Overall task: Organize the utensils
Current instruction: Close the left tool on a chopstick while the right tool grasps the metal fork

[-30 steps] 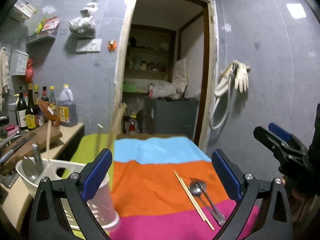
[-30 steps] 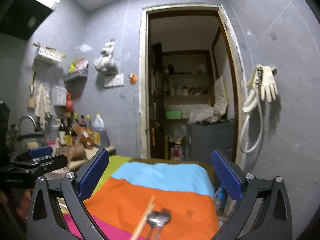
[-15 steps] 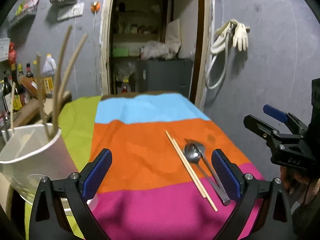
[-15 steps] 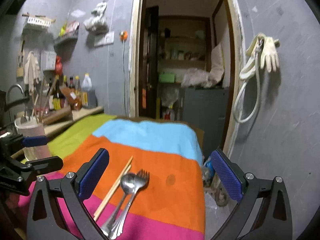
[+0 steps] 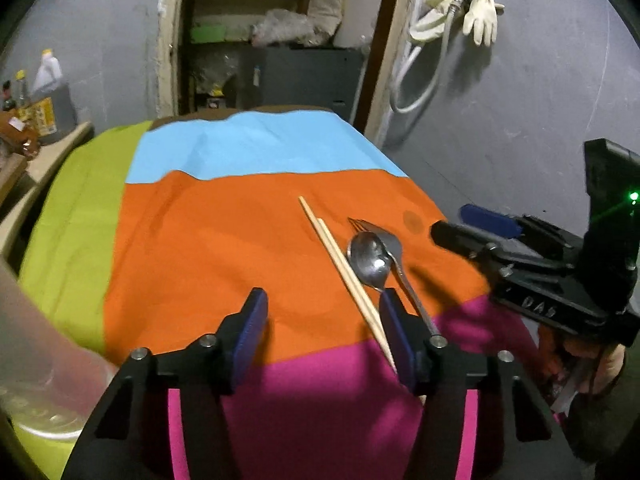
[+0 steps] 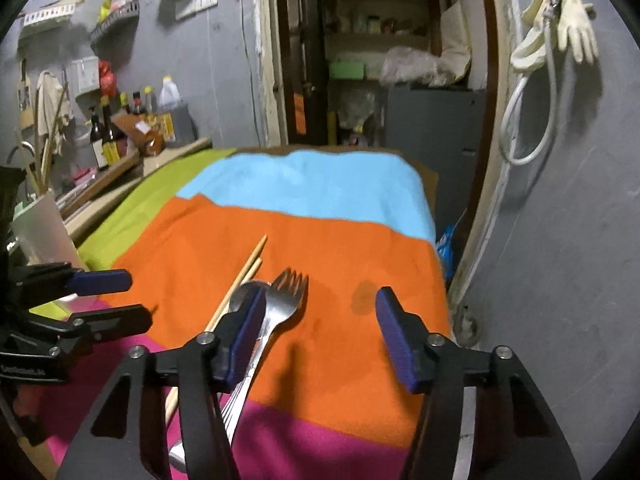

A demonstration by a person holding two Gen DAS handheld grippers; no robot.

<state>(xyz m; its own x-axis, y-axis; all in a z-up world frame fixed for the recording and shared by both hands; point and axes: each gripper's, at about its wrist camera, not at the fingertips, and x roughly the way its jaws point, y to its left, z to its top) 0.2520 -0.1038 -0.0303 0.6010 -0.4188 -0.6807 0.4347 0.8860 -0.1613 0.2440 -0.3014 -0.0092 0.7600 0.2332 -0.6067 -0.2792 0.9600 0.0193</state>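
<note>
At far left a white cup (image 6: pixel 38 232) with sticks in it stands on the green edge of the cloth (image 5: pixel 224 240), likely where the utensils belong; it sits clear of the work, so both tongs have room. The left gripper (image 5: pixel 322 332) hangs over bare orange cloth, its jaws closing with nothing between them; the chopsticks (image 5: pixel 344 276) run just past its right finger. Right of them lie the spoon (image 5: pixel 370 260) and fork (image 6: pixel 286 300), overlapping, handles toward the person, easy to take from the near end. The right gripper (image 6: pixel 320 336) is closing too, holding nothing; the fork lies by its left finger, not between.
</note>
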